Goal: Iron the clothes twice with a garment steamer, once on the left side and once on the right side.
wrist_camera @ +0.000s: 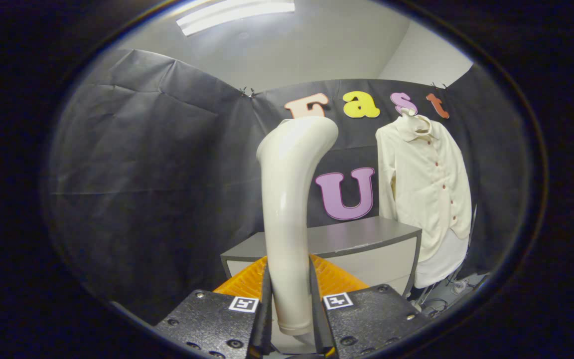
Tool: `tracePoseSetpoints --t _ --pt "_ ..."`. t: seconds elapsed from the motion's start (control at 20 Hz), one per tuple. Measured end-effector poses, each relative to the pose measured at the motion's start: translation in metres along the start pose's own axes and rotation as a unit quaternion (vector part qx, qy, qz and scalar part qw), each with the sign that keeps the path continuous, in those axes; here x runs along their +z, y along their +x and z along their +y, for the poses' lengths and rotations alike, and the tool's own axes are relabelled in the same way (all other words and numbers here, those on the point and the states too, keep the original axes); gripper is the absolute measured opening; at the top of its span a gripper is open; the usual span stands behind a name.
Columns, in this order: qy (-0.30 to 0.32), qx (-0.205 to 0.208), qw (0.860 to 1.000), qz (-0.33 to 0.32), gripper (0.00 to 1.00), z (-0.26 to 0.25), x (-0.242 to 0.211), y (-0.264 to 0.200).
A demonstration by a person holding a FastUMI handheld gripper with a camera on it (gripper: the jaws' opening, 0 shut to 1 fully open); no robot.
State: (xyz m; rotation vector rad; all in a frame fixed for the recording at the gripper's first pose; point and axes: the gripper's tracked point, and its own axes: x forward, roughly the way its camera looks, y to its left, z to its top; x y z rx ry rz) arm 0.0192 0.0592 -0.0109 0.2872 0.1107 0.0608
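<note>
My gripper (289,299) pinches the cream garment steamer (289,199) by its handle, both fingers pressed on it — head upright. Beyond sits a grey table (357,237); the cream shirt (429,184) hangs further right, well apart.

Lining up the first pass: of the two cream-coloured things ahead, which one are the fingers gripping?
The curved cream plastic garment steamer, clamped upright between the gripper fingers. The cream button-up shirt hangs untouched beyond, past the grey table.
</note>
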Motion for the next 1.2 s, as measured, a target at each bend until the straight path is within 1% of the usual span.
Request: tracePoseSetpoints --t 1.2 --pt "-0.01 0.0 1.0 0.006 0.33 0.0032 -0.0047 -0.0013"
